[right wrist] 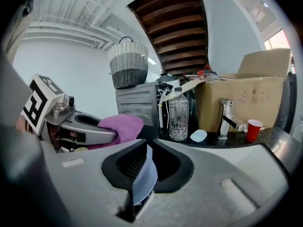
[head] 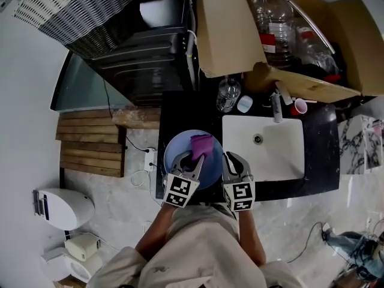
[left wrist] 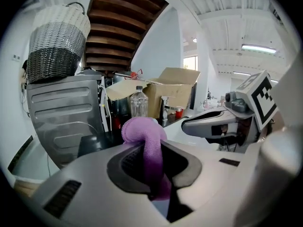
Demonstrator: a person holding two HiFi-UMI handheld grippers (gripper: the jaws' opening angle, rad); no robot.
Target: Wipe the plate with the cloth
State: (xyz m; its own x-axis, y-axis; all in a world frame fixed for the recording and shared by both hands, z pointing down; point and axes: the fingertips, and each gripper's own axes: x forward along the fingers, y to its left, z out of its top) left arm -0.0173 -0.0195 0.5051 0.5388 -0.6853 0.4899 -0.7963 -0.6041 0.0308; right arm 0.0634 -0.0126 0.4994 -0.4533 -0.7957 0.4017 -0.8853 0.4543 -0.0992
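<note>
Plate (head: 175,155): pale blue and round, face up toward the person, held over the dark bench (head: 321,143) just left of the white sink (head: 264,161). I can't tell whether it touches the bench.
Right gripper (right wrist: 142,171): reaches straight ahead from the person's body. Its jaws are clamped on the plate's right rim, with the thin blue edge running between them.
Left gripper (left wrist: 154,169): close beside the right one and angled slightly inward over the plate, jaws closed on the cloth.
Cloth (left wrist: 143,135): purple and fuzzy, a narrow strip pinched between the left jaws, with a rounded bunch bulging out past their tips.
Cloth's direction: its long axis follows the left jaws, bunched end pointing away from the person toward the back of the bench. From above it sits over the plate's far part.
Plate's direction: round, so no long axis; its rim sits edge-on in the right jaws.
Behind: a clear bottle (head: 228,93), a tap (head: 276,105), a red cup (head: 299,107) and a cardboard box (head: 228,35).
</note>
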